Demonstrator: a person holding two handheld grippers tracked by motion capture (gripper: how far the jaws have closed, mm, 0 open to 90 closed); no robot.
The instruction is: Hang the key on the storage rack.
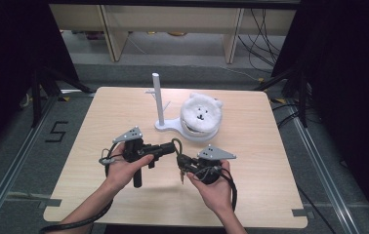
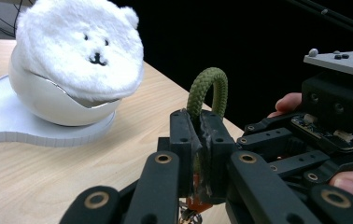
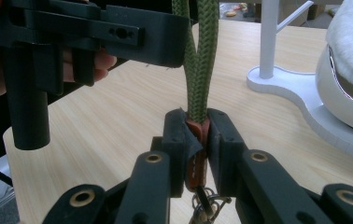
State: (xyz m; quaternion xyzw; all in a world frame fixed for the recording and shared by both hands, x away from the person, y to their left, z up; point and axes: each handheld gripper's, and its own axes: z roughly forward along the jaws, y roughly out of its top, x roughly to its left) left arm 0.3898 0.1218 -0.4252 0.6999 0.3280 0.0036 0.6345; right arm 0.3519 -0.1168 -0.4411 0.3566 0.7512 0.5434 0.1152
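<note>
A green cord loop with a brown leather tab and a metal ring is held above the table between both hands. My left gripper is shut on the upper part of the green cord loop. From below, my right gripper is shut on the tab and the cord's lower end. Behind them stands a white stand with a tall post and side pegs. A white plush bear rests on a white round holder at the stand's right.
The wooden table has bare room at left, right and front. The stand's flat base and the plush bear lie just beyond the grippers. Shelving legs and cables are on the floor past the far edge.
</note>
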